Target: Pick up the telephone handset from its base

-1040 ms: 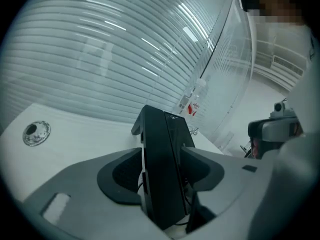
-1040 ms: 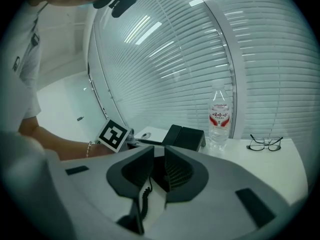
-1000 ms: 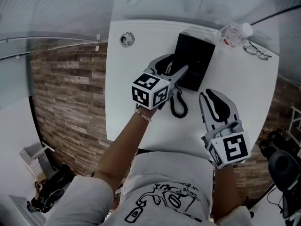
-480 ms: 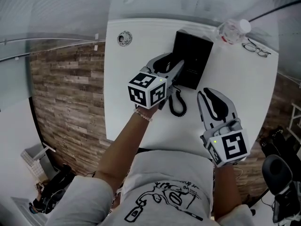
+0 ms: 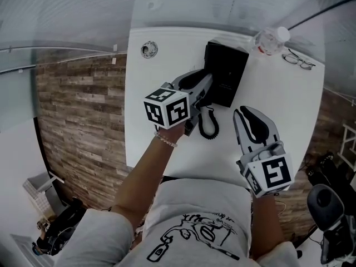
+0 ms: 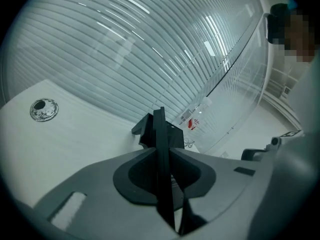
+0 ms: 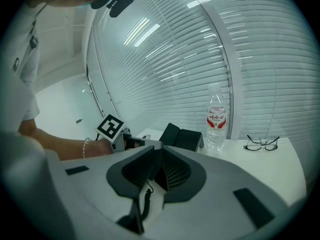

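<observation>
Head view, from the nearest: the person's white shirt (image 5: 194,221) fills the bottom, and both forearms reach out over the white table (image 5: 278,93). On the near right, the right gripper (image 5: 247,114) hangs above the table top, well apart from the telephone. In the right gripper view its jaws stand together with nothing between them, and only the coiled cord (image 7: 146,199) shows below them.

A little farther and to the left, the left gripper (image 5: 203,82) points at the left side of the black telephone base (image 5: 228,71). Its jaws have just been closing, and in the left gripper view they are clamped on a narrow black piece seen edge-on, which is the telephone handset (image 6: 160,126). The handset is at the left edge of the base, between these jaws. I cannot tell if it is already off the base. The coiled cord lies on the table just near of the base, between the two grippers.

At the far left of the table is a round metal-rimmed hole (image 5: 148,50). At the far right stand a water bottle (image 5: 268,40) and, beside it, a pair of glasses (image 5: 298,60). Behind the table hang white blinds (image 7: 200,44)
</observation>
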A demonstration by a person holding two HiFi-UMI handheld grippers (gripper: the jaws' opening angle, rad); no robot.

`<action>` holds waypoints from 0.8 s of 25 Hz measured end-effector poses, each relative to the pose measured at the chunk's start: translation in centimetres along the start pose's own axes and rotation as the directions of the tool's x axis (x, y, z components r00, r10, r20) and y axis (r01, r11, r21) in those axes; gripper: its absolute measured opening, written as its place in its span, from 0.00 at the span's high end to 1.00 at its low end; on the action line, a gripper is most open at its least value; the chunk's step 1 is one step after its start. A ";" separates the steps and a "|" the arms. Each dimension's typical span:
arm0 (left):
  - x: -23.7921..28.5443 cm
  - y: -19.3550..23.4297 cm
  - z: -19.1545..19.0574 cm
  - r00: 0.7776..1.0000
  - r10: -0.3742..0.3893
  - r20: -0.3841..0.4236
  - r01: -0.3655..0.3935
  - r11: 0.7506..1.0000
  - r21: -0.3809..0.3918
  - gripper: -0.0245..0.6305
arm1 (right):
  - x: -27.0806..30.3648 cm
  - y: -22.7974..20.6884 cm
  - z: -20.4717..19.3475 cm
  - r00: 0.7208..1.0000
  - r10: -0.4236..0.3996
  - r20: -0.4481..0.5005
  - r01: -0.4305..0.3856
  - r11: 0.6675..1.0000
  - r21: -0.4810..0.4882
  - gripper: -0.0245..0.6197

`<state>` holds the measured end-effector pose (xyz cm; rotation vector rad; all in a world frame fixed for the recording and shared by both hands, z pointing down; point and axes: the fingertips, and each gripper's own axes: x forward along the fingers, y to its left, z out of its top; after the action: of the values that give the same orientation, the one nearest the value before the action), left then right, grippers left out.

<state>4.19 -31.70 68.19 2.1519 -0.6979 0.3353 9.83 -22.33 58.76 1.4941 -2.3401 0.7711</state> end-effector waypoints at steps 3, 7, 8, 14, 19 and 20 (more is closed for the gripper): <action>-0.6 -0.2 0.0 1.000 -0.007 0.005 0.007 1.000 -0.006 0.85 | -0.3 0.1 0.4 1.000 -0.007 0.008 0.007 1.000 -0.002 0.91; -2.0 -1.4 0.5 1.000 -0.019 0.023 0.019 1.000 0.001 0.85 | -1.1 0.1 1.3 1.000 -0.019 0.024 0.019 1.000 -0.010 0.91; -2.5 -1.8 0.7 0.999 -0.024 0.029 0.023 1.000 0.005 0.85 | -1.3 0.1 1.5 0.999 -0.022 0.029 0.022 1.000 -0.013 0.91; -5.4 -4.8 2.0 0.996 -0.043 0.072 0.040 0.998 0.041 0.85 | -3.2 0.4 3.4 0.997 -0.038 0.063 0.040 0.998 -0.040 0.91; -7.9 -7.9 3.2 0.990 -0.073 0.117 0.066 0.996 0.066 0.85 | -5.3 1.0 5.3 0.994 -0.047 0.100 0.055 0.996 -0.076 0.91; -8.4 -8.6 3.3 0.989 -0.081 0.125 0.073 0.995 0.067 0.85 | -5.8 1.2 5.6 0.993 -0.049 0.107 0.058 0.995 -0.081 0.91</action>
<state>2.37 -26.91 56.85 2.2683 -0.6814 0.1809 11.64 -20.65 50.93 1.5897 -2.3654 0.5862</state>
